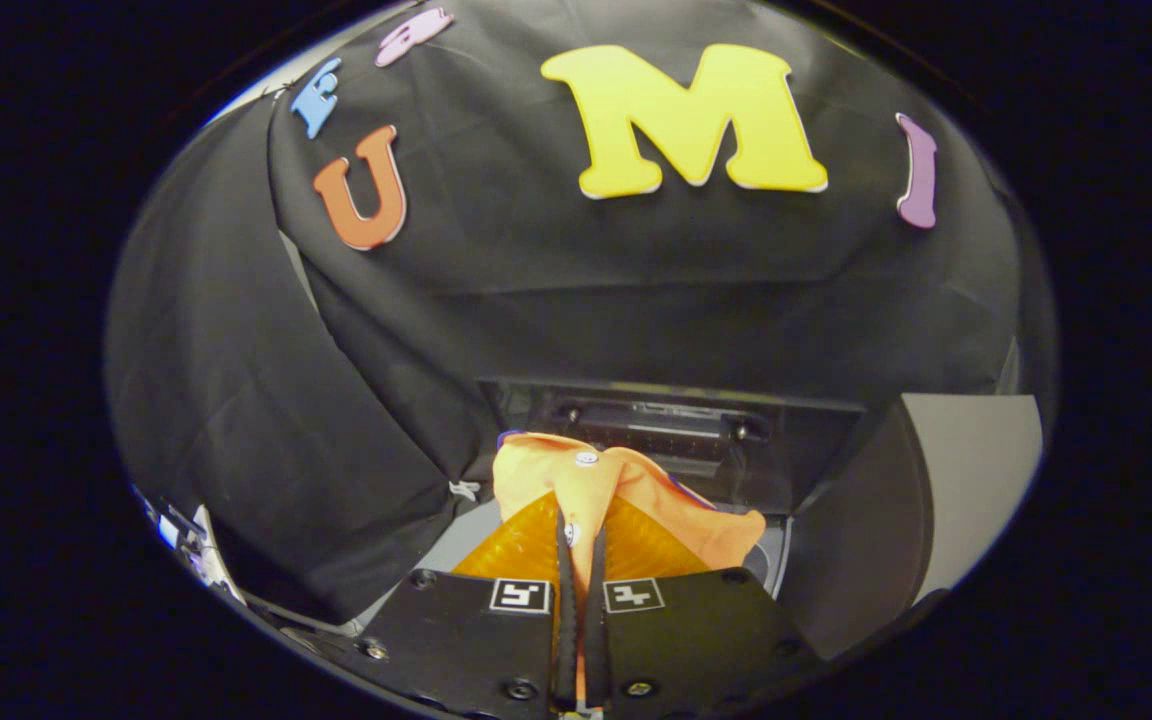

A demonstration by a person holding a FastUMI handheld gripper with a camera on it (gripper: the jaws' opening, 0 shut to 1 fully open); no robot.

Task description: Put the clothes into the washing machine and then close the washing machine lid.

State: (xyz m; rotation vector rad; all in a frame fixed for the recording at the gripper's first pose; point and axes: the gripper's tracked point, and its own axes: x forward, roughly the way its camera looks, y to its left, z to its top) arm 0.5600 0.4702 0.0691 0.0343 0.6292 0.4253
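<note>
1. An orange garment (626, 500) with a small white button bunches up between the fingers, spilling just ahead of them.
2. The tool (581, 540) is nearly closed, both fingers pinching the cloth.
3. Beyond it stands the dark washing machine (676, 430), with its lid (866, 530) raised alongside.

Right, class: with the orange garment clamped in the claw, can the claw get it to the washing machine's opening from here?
Probably yes. The claw is shut on the orange garment, held up with the washing machine dark just beyond it. Nothing shows between them, though the opening itself is hard to make out.
</note>
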